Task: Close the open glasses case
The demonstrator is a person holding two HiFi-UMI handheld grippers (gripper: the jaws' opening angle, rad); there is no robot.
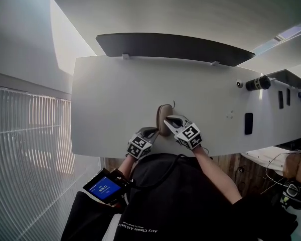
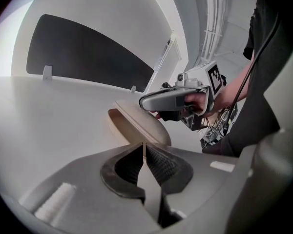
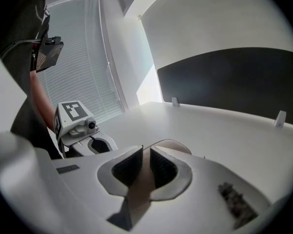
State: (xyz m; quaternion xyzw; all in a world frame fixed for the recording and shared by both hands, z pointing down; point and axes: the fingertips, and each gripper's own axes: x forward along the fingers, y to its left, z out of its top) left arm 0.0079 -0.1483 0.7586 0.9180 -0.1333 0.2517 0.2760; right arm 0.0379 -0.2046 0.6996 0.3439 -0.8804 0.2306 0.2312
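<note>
While the case (image 1: 163, 118) lies near the table's (image 1: 115, 94) front edge with its lid part raised, the right gripper (image 3: 145, 156) pinches that lid. The left gripper (image 2: 144, 149), jaws pressed together, seems only to brace the near rim. Closing looks half done; next, the lid needs pressing down flush.

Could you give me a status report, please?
Left gripper shut, empty. Right gripper shut on tan oval glasses case lid. Case part open. Nothing blocking.
</note>
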